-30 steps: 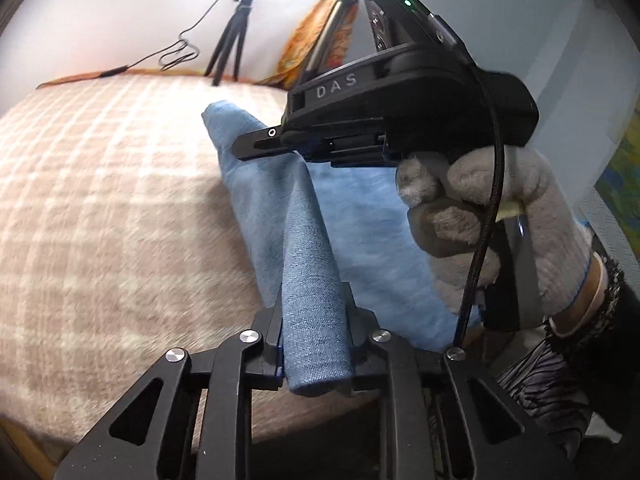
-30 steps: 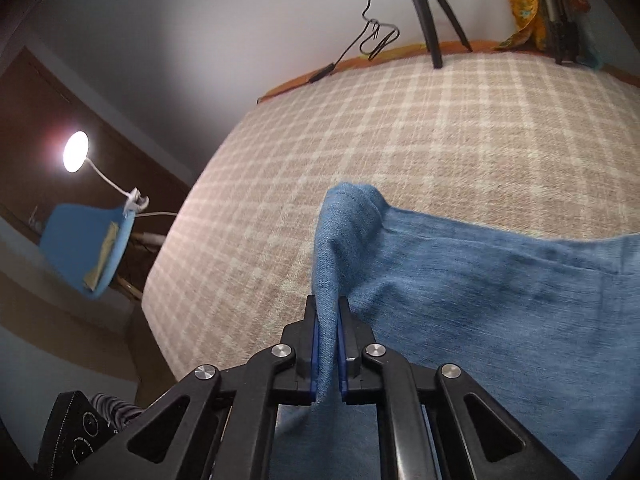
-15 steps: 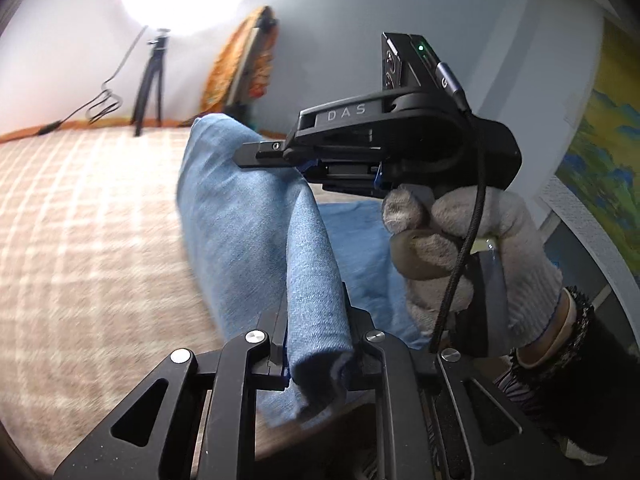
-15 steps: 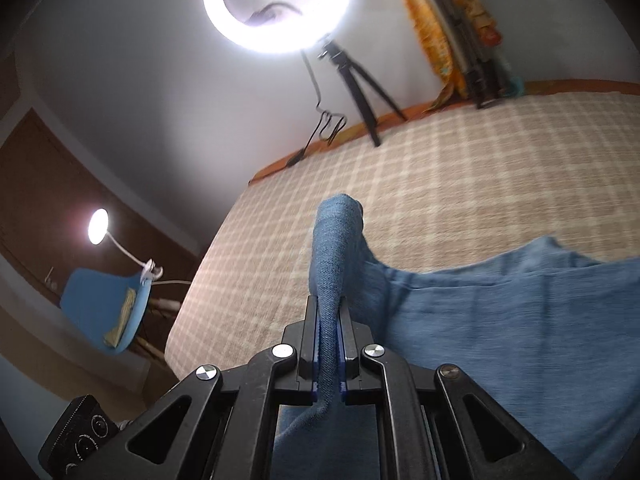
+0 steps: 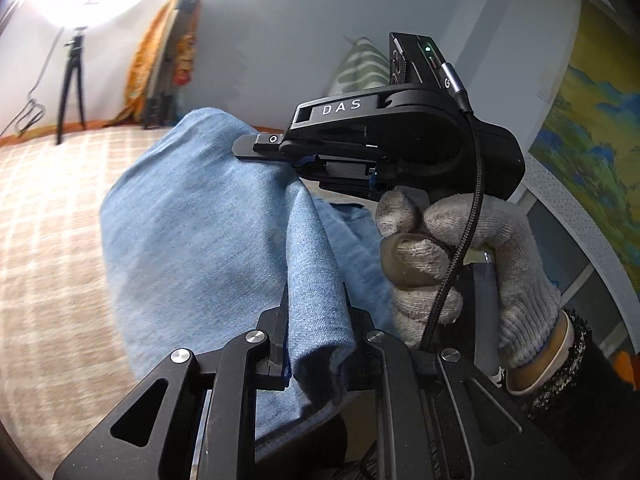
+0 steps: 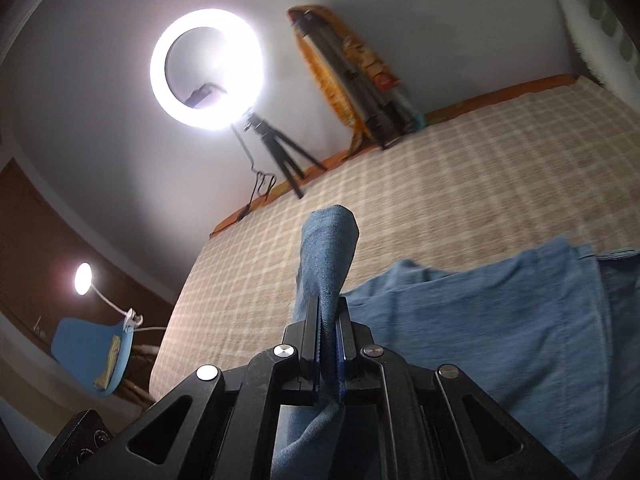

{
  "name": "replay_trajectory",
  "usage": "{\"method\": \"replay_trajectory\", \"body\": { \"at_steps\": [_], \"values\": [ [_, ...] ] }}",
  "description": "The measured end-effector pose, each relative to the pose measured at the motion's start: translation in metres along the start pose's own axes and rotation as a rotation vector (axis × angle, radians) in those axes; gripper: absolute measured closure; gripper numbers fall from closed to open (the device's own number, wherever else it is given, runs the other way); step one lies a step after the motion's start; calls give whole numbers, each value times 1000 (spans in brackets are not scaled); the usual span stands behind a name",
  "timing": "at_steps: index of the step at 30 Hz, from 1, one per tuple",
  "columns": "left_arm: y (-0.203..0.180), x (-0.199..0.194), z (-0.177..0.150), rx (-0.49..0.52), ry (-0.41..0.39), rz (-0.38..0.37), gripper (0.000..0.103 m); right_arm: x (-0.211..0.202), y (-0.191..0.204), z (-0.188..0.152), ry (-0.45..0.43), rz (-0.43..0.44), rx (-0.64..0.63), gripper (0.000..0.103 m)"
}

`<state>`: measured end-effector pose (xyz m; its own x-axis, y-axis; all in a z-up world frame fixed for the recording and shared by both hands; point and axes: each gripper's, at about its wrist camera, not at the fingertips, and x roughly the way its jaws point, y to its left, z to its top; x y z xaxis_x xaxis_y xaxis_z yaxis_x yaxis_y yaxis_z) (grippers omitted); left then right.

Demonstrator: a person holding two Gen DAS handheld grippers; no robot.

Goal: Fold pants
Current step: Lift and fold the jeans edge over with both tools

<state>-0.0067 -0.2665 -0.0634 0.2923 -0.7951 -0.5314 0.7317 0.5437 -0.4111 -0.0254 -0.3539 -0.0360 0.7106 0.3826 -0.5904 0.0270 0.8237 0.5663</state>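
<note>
Light blue denim pants (image 5: 192,232) are lifted off a beige checked bed (image 5: 48,208). A thick fold of the denim is pinched in my left gripper (image 5: 318,336), which is shut on it. In the left wrist view the right gripper (image 5: 260,146), held by a gloved hand (image 5: 472,264), reaches in from the right with its tips against the raised cloth. My right gripper (image 6: 329,328) is shut on a thin edge of the pants (image 6: 500,320); the cloth stands up in a peak above its fingers and trails off to the right over the bed (image 6: 440,184).
A lit ring light (image 6: 206,68) on a tripod stands at the bed's far edge, beside an orange-patterned bundle (image 6: 352,80) leaning on the wall. A blue chair (image 6: 92,356) with a small lamp sits off the bed's left side. A painting (image 5: 592,152) hangs at the right.
Both grippers have risen and swung forward with the denim still held. The pants have lifted higher off the bed, and the ring light has come into both views.
</note>
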Motion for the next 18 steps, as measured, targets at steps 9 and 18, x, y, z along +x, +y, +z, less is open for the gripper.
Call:
{"method": "replay_trajectory", "body": {
  "at_steps": [9,18],
  "values": [
    [-23,54,23,69,37,-49,88,-41,-57,5,-82,-46,99,100],
    [-51,86,23,118,88,-71,88,-58,-113,0,-107,-102,180,101]
  ]
}}
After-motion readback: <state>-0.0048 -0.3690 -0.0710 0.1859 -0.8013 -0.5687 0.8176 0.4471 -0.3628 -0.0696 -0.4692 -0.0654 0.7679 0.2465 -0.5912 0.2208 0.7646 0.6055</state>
